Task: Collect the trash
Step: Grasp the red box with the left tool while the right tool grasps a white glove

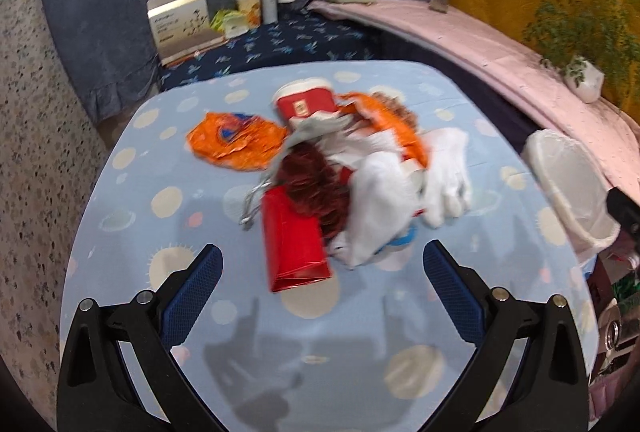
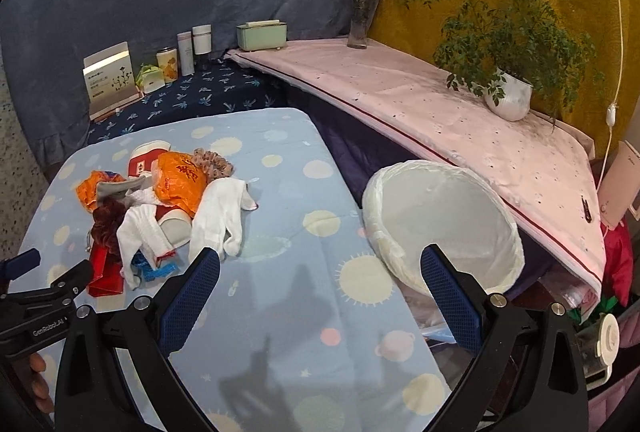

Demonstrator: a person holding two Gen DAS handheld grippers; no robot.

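Blue drapery and a yellow cloth back the scene in the left wrist view, where a table (image 1: 132, 167) under a pale blue cloth with sun-and-planet print carries a heap of trash (image 1: 340, 171): a red carton (image 1: 294, 244) nearest the camera, a dark red frilly piece above it, white gloves (image 1: 444, 175) to the right, an orange bag (image 1: 236, 143) to the left and a red cup (image 1: 306, 101) behind. The left gripper (image 1: 322, 268) hovers just short of the carton, its fingers spread wide and holding nothing; the picture is blurred. In the right wrist view the same heap lies at the left of the table, and a bin (image 2: 444, 224) lined with a white bag stands off the table's right edge, apparently empty. The right gripper (image 2: 320, 272) hangs over bare cloth between heap and bin, fingers wide and empty. Since the pieces overlap, a grab at the carton could drag the gloves or frilly piece along and spill them off the table; the thin liner could also snag on a finger.
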